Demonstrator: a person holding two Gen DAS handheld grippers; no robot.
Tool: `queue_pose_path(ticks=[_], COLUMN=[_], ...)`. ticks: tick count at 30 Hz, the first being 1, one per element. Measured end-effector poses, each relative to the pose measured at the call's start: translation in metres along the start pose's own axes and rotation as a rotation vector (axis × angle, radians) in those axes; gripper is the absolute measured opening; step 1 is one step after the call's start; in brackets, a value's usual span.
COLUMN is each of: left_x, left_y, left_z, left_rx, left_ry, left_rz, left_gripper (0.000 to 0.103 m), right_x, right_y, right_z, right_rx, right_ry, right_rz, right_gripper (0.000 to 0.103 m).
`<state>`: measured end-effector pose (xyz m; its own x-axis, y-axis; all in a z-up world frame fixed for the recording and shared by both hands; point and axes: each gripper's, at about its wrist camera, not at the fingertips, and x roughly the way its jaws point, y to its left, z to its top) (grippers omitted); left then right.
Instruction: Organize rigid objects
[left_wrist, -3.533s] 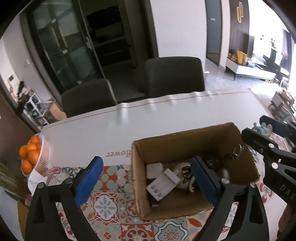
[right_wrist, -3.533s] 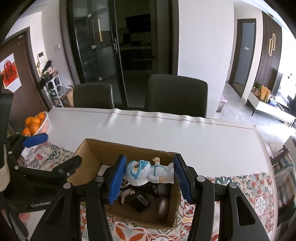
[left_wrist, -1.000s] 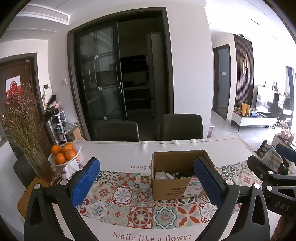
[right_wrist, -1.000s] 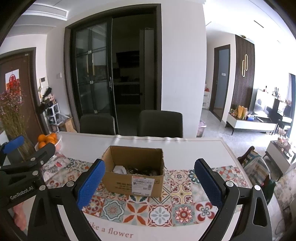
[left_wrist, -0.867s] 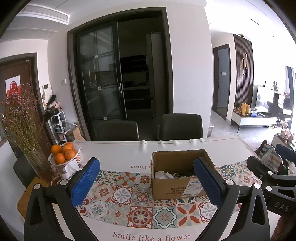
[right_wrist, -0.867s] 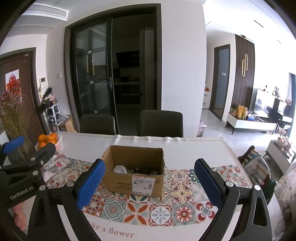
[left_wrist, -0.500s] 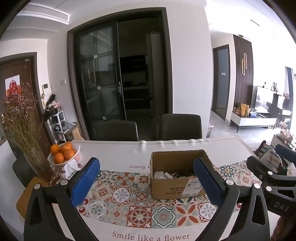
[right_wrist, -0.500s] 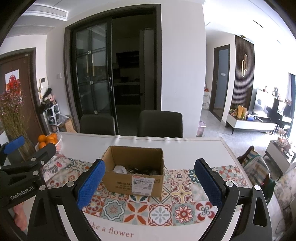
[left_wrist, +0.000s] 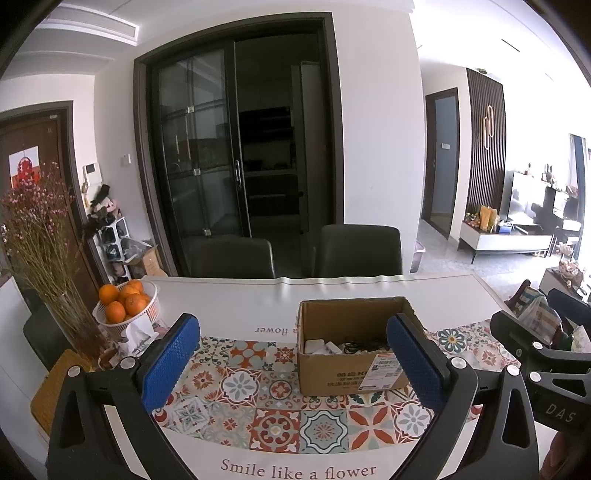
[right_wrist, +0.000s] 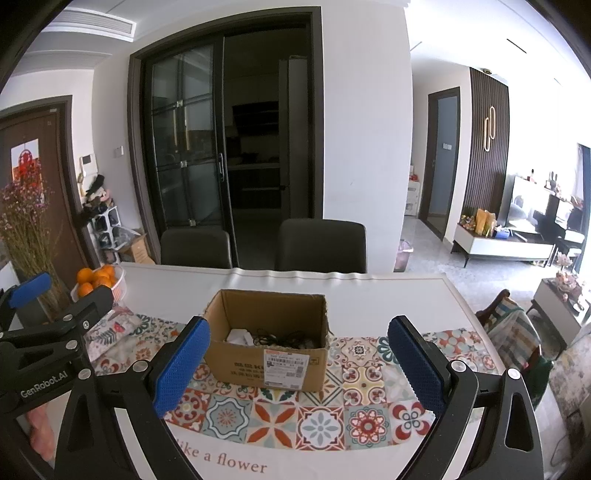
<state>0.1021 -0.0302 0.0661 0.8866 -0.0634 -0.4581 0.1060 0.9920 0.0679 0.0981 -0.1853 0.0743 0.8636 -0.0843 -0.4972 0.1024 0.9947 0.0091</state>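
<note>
Nearest the lens in the left wrist view, the left gripper (left_wrist: 291, 365) fills the bottom of the frame, its blue-padded fingers (left_wrist: 170, 363) spread wide with nothing between them. The right gripper (right_wrist: 297, 365) sits the same way at the bottom of the right wrist view: fingers (right_wrist: 415, 363) wide apart and empty. Each tool also shows at the other view's edge, the right one at lower right of the left view, the left one at lower left of the right view.

Just past the fingertips lies a patterned tile-print runner (left_wrist: 280, 413) printed with "Smile like a flower", spread on the white bench (left_wrist: 236, 299). On the runner stands the open cardboard box (right_wrist: 267, 341), near frame centre, a shipping label on its near wall. Inside it lie small white items (right_wrist: 238, 336) and a tangle of dark cable (right_wrist: 284, 338); the rest is too small to tell.

Farther left on the bench are a white basket of oranges (left_wrist: 123, 302) and a vase of dried flowers (left_wrist: 48, 258). Beyond the far edge stand two dark chairs (right_wrist: 321, 243) before glass doors.
</note>
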Motion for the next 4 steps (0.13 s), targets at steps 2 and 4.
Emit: queue_pose_path(ticks=[2, 4], left_x=[-0.0015, 0.0002], left_y=[-0.0014, 0.0004], left_z=[-0.0003, 0.0003], left_rx=[0.002, 0.000], left_ry=[0.000, 0.001], left_rz=[-0.001, -0.001], left_gripper=[0.103, 0.103], right_x=[0.0005, 0.0007], right_y=[-0.0009, -0.0010], right_z=[0.0000, 0.0000], right_rx=[0.000, 0.001], right_ry=[-0.001, 0.000], right_rz=[0.001, 0.000], right_gripper=[0.097, 0.097])
